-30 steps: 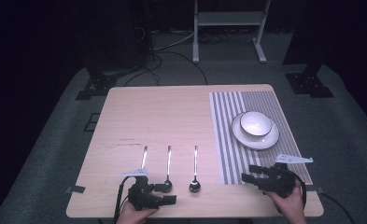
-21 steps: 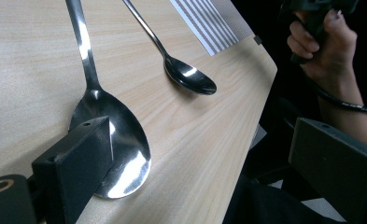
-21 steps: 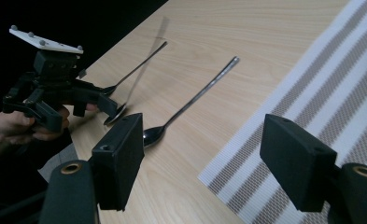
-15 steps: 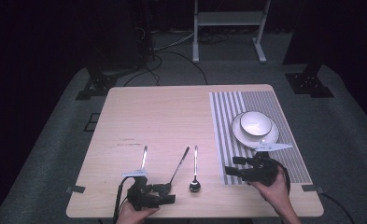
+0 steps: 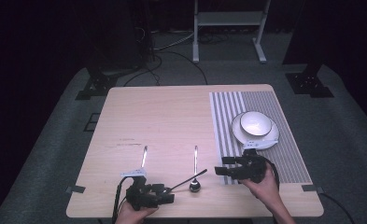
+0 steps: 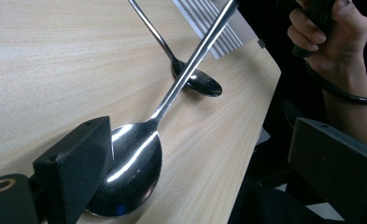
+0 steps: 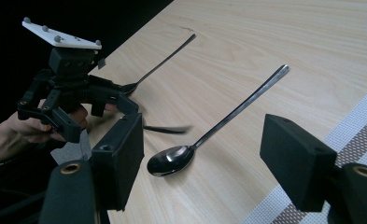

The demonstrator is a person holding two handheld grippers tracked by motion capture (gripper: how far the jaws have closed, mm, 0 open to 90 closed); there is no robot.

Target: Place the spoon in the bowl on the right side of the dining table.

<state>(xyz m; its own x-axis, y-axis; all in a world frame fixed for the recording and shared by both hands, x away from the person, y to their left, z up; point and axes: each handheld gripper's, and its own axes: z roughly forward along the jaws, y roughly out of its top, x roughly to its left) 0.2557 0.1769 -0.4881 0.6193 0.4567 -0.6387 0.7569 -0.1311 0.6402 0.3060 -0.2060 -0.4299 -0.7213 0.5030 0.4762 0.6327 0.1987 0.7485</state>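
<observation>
Three metal spoons lie near the table's front edge. The left spoon (image 5: pixel 144 156) and the right spoon (image 5: pixel 195 161) (image 7: pixel 239 109) lie straight. The middle spoon (image 5: pixel 188 179) (image 6: pixel 139 163) lies slanted, its handle crossing over the right spoon's neck (image 6: pixel 181 70). My left gripper (image 5: pixel 160 196) (image 6: pixel 204 149) is open, and the middle spoon's bowl rests against one jaw. My right gripper (image 5: pixel 223 169) (image 7: pixel 204 140) is open at the striped mat's edge, pointing left at the right spoon's bowl (image 7: pixel 172 159), with nothing between its jaws.
A white bowl (image 5: pixel 256 122) stands on a white plate (image 5: pixel 237 134) on the striped placemat (image 5: pixel 288 158) at the right. The wooden table (image 5: pixel 172 116) is bare beyond the spoons. Dark stands and cables are on the floor behind.
My right gripper has moved left from the mat's near corner toward the spoons. The middle spoon has swung from straight to slanted, handle to the right. The left gripper has barely moved.
</observation>
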